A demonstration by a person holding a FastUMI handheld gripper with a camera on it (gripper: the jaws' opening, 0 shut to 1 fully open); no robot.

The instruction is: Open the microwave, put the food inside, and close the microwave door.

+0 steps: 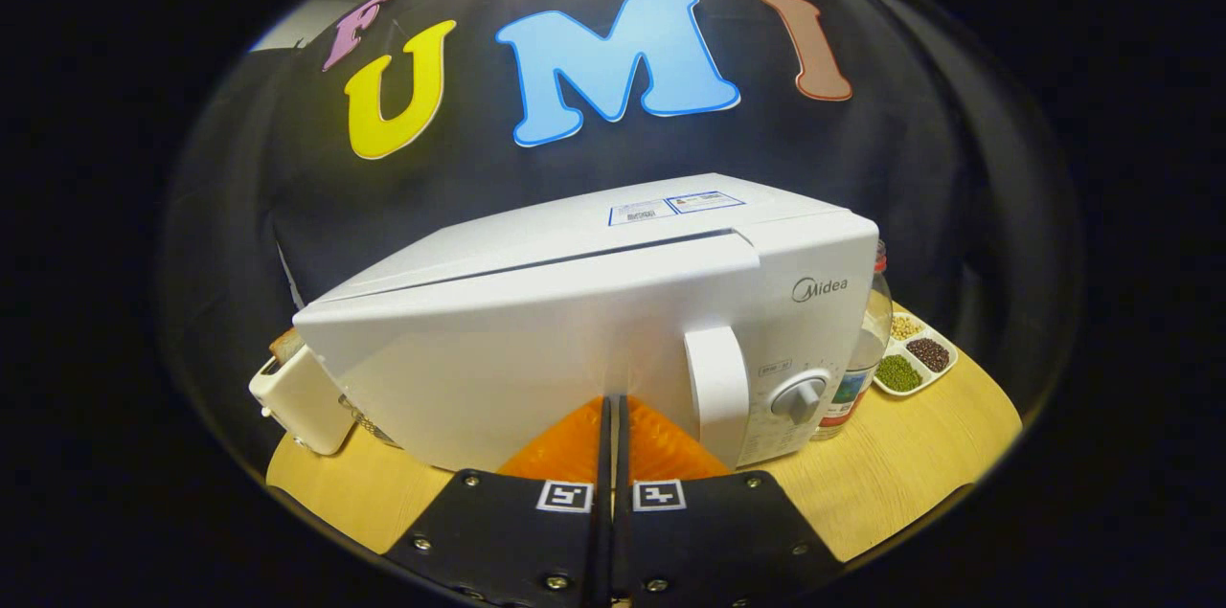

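A white microwave (594, 302) stands on the wooden table (900, 474), right in front of me. Its door (498, 369) is almost flush with the body, with a thin dark gap along its top edge. The door's handle (716, 390) and a round dial (800, 395) lie to the right of my fingers. My gripper (613, 400) is shut with nothing between its fingers, and the fingertips rest against the lower middle of the door. The inside of the microwave is hidden.
A white toaster (299, 402) holding a slice of bread (284, 343) stands left of the microwave. A bottle (865, 354) is pressed close to the microwave's right side. Beyond it lies a divided tray of beans and grains (915, 361).
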